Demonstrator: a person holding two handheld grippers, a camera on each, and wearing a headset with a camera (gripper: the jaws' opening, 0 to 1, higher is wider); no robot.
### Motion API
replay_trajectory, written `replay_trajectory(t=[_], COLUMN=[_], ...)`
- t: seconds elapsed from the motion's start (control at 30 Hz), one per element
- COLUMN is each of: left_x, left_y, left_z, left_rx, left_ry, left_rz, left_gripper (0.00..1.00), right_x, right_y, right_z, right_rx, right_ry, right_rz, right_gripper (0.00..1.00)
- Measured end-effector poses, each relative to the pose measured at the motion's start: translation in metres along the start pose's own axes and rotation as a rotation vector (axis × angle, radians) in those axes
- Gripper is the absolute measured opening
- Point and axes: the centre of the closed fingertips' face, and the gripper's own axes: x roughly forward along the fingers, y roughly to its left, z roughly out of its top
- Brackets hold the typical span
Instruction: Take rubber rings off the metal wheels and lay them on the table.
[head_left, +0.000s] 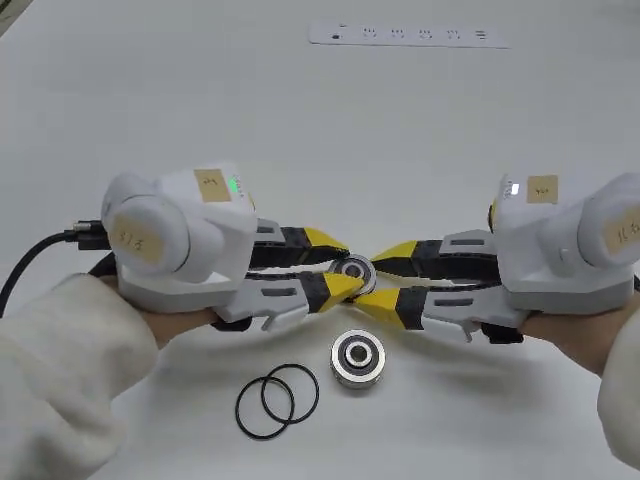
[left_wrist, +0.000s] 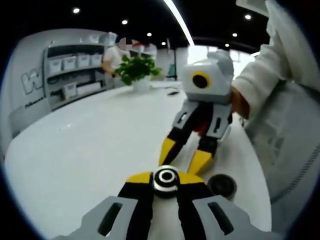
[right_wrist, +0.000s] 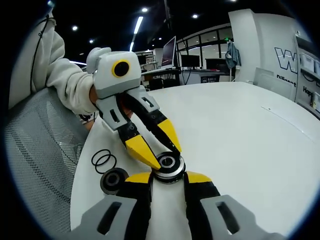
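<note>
A metal wheel (head_left: 352, 269) with a dark band around it is held in the air between both grippers. My left gripper (head_left: 348, 266) comes in from the left and is shut on it. From the right, my right gripper (head_left: 368, 280) closes its yellow tips on the same wheel. The left gripper view has the wheel (left_wrist: 165, 180) face-on between its own jaws, with the right gripper (left_wrist: 181, 161) opposite. In the right gripper view the wheel (right_wrist: 168, 164) sits between that gripper's tips. A second wheel (head_left: 358, 358) lies flat below. Two black rubber rings (head_left: 277, 398) overlap beside it.
A white power strip (head_left: 408, 36) lies at the far edge of the white table (head_left: 300, 130). A black cable (head_left: 30, 265) trails off the left gripper. A mesh chair (right_wrist: 35, 165) stands near the table's near edge. A potted plant (left_wrist: 136, 70) stands far off.
</note>
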Motion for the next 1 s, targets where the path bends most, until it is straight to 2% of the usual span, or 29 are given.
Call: replay_trajectory(t=[0.07,0.1,0.43,0.67,0.73,0.77,1.0], left_x=[0.0002,-0.0008,-0.0018,-0.0013,-0.0012,-0.0010,-0.0002], left_y=[-0.0041,-0.0018,-0.0041,-0.0040,-0.0039,-0.0039,-0.0038], left_z=[-0.0004,-0.0005,-0.0024,-0.0026,-0.0028,-0.0029,-0.0030], left_rx=[0.004,0.007,0.002,-0.004,-0.003,-0.003,0.001], left_ry=[-0.001,-0.005,0.000,-0.006,-0.006,-0.007,-0.008], left_rz=[-0.018,0.006,0.004,0.008,0.009,0.009,0.012], left_gripper=[0.15,0.15,0.14,0.14,0.14,0.14,0.14], right_x=[-0.0004,-0.0007,-0.0032,-0.0037,-0.0055,-0.0061,-0.0066], right_y=[-0.0003,-0.0003,-0.0013,-0.0015,-0.0039,-0.0029,-0.0009], right_z=[-0.0003,-0.0008,-0.0024,-0.0037,-0.0058,-0.0054,-0.0060], right_rx=[-0.002,-0.002,0.000,0.036,0.014,0.054,0.044], right_ry=[0.001,0.003,0.017,0.034,0.050,0.043,0.058], right_rz=[0.000,0.002,0.006,0.006,-0.004,0.000,-0.008], right_gripper=[0.22,0.22,0.18,0.15,0.09,0.08,0.04])
